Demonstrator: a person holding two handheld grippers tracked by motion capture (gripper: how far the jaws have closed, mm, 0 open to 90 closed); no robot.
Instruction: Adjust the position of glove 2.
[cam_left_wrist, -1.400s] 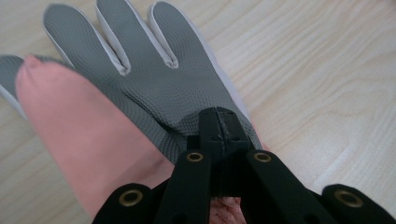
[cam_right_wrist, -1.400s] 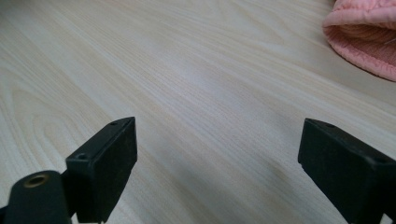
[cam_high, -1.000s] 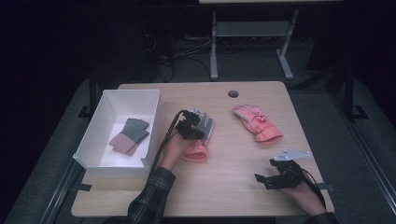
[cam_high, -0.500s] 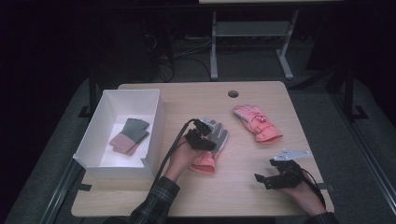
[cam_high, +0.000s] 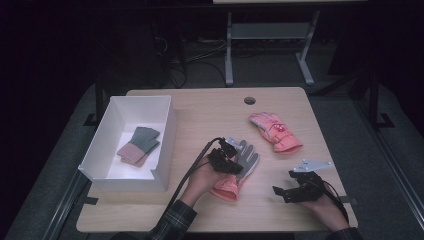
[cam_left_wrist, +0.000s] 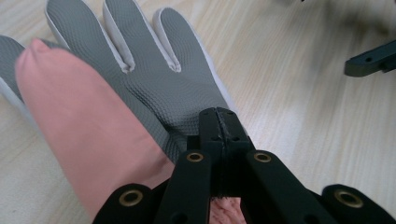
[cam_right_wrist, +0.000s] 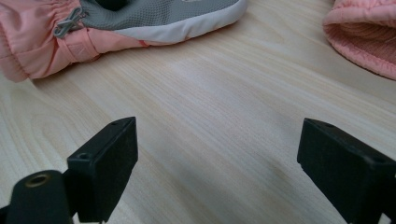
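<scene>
The grey-palmed glove (cam_high: 239, 170) with the pink cuff lies palm up near the middle of the wooden table (cam_high: 200, 110), pinched at its palm edge by the left gripper (cam_high: 226, 159), whose jaws are pressed together on the fabric, probably so it can be dragged or lifted. Nearest the person, the right gripper (cam_high: 292, 189) rests on the table with jaws wide apart, holding nothing, likely waiting. Beyond lies the pink glove (cam_high: 276, 132), and at far left a white box (cam_high: 165, 127) holding a folded pair of gloves (cam_high: 138, 145).
</scene>
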